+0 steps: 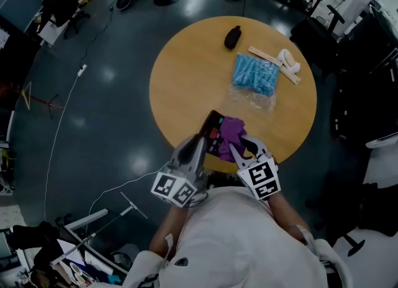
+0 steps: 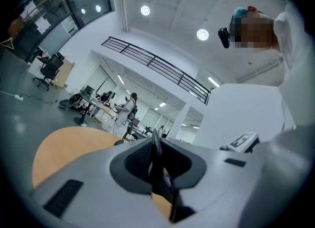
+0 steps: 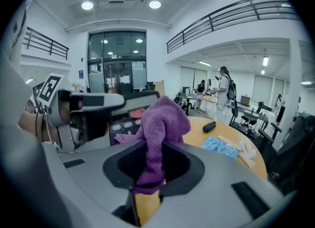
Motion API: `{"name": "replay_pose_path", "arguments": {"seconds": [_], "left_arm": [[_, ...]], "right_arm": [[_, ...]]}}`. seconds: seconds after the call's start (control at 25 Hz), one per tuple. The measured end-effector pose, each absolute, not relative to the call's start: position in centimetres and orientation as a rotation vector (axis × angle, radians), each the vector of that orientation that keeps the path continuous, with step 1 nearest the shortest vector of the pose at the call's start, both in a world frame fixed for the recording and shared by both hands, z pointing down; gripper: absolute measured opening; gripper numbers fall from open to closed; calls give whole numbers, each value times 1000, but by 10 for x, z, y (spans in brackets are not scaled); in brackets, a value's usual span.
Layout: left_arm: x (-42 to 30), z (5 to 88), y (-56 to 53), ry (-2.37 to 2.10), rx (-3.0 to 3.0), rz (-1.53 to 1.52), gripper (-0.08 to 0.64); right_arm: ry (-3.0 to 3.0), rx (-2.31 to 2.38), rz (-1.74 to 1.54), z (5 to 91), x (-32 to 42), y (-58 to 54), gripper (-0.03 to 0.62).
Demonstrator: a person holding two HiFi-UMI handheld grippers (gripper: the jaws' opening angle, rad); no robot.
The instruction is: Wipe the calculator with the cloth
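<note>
Calculator (image 1: 213,130) clamped edgewise in my left gripper (image 2: 157,159) to steady it; right gripper (image 3: 151,168) pinches cloth (image 3: 165,116), bunched beyond its fingers (image 3: 125,165) for wiping.

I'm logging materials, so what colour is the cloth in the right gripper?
Purple. The cloth shows best in the right gripper view.

Round table (image 1: 180,63), pale wooden top, on a dark glossy floor (image 1: 93,100); its near edge lies below the tips of the left gripper (image 1: 202,140) and the right gripper (image 1: 239,147). Lying on it, all well ahead of both grippers: a small black oblong object (image 1: 232,37), farthest off. A clear plastic bag with blue contents (image 1: 255,74) lies ahead and right of the right gripper, with a flat pale wooden strip (image 1: 271,63) just beyond and a white item (image 1: 289,61) at its right part.
</note>
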State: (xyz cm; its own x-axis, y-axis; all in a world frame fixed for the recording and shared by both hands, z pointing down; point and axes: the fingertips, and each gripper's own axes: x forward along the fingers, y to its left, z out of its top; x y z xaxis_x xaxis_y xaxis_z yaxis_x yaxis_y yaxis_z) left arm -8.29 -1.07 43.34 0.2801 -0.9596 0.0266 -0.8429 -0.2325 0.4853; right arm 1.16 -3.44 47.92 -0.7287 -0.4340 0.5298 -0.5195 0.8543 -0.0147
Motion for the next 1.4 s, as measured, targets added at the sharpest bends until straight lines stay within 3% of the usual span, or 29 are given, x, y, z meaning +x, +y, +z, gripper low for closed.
{"name": "replay_pose_path", "arguments": {"seconds": [0.2,0.32,0.52,0.68,1.0,1.4], "left_arm": [[-97,426,-9,-1684,2165,-383,48],[-93,429,-9,-1705,2209,-308,46],[-74,434,-10,-1690,2294,-182,46],[-55,433,-10,-1655,2330,-172,48],[-70,424,0,-1636,2289,-300,48],[-76,411,4,-1590,2526,-173,48]], "right_arm": [[-2376,792,329,521,60,-49,86],[-2415,868,350,499,77,-58,86],[-2626,785,262,426,30,-55,85],[-2677,686,199,416,-11,-45,86],[-2559,734,220,452,11,-55,86],[-2447,740,395,506,67,-52,86]]}}
